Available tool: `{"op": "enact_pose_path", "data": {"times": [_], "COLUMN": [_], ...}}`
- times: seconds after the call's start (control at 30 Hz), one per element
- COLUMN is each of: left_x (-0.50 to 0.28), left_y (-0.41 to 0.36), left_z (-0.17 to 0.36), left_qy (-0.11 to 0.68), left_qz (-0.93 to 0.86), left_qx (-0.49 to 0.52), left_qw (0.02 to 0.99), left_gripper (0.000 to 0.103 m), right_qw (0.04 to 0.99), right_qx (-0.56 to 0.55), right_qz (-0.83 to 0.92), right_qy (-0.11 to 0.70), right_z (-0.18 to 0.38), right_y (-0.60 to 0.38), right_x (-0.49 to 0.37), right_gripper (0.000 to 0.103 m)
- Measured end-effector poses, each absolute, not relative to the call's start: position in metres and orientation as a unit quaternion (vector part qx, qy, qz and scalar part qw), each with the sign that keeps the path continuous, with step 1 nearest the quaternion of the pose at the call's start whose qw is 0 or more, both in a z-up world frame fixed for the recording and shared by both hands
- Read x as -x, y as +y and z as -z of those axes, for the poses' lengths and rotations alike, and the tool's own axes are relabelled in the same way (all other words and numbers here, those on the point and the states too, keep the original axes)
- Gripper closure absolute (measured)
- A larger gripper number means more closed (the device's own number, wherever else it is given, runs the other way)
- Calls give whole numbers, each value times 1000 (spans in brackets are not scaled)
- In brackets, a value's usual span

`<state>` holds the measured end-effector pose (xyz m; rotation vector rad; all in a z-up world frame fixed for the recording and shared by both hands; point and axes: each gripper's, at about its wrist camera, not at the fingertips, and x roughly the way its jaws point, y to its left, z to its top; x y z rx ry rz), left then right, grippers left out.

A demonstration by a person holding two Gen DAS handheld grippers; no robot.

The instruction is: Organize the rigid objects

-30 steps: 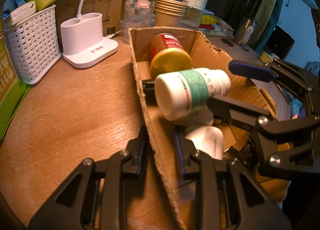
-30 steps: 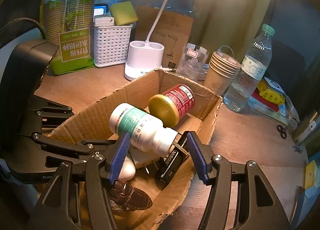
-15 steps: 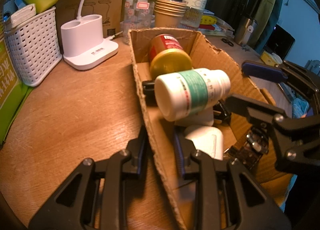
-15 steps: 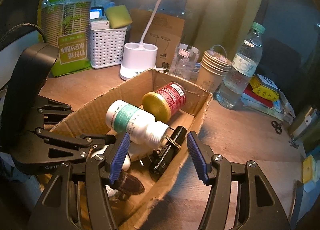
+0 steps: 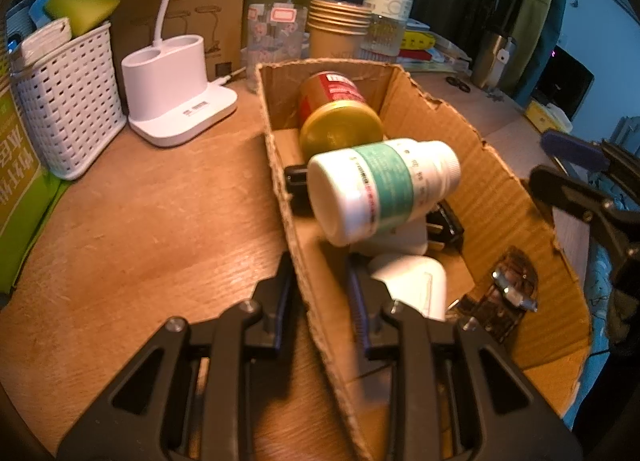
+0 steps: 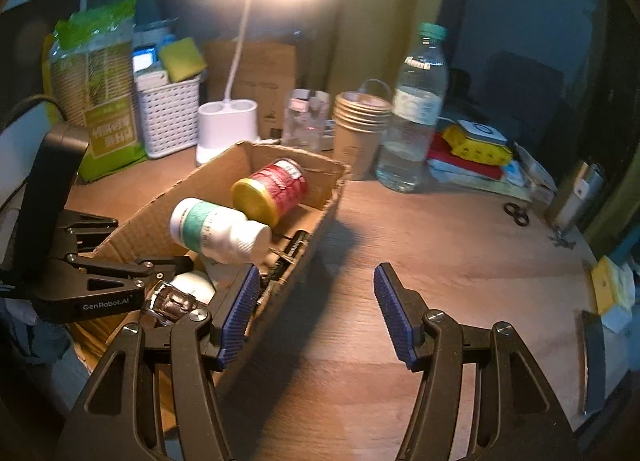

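Left claw [image 5: 320, 301] clamped on cardboard box [image 5: 496, 181] wall; right claw [image 6: 316, 313] released. Pill bottle [image 5: 380, 189] light, stiff, slick: grip mid-body.

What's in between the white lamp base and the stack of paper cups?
A clear patterned cup stands between the lamp base and the paper cups, in both views.

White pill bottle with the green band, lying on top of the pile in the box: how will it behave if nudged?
The white pill bottle is round, on its side, propped on other items, so it would probably roll or slide off. Smooth plastic likely slips between pads. It looks rigid; weight is unclear.
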<state>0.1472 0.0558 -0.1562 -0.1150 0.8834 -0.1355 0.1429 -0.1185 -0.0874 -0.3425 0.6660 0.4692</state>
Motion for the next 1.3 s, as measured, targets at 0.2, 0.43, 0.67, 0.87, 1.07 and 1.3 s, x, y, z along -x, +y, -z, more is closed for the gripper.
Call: {"op": "enact_pose_path", "data": {"times": [0.2,0.43,0.67,0.87,1.07,1.3], "left_x": [-151,-145,-125,-101,-84,-64], "left_y": [51,48,48,36,20,3], "left_z": [155,148,123,89,57,21], "left_qy": [419,407,357,300,268,231], "left_qz": [57,33,2,-4,12,28], "left_qx": [45,27,28,15,18,17], "left_qw": [905,912,934,954,963,972], "left_gripper": [75,53,34,34,34,34], "right_qw": [915,928,939,948,955,963], "right_qx": [143,126,110,97,89,81], "right_qz": [-209,-190,-178,-168,-161,-157], "right_qy": [314,294,274,252,232,206], "right_z": [75,57,39,21,6,-14], "right_y": [-140,-160,-179,-195,-204,-209], "right_x": [-140,-132,-120,-105,-89,-69], "right_gripper": [40,40,40,40,39,39]}}
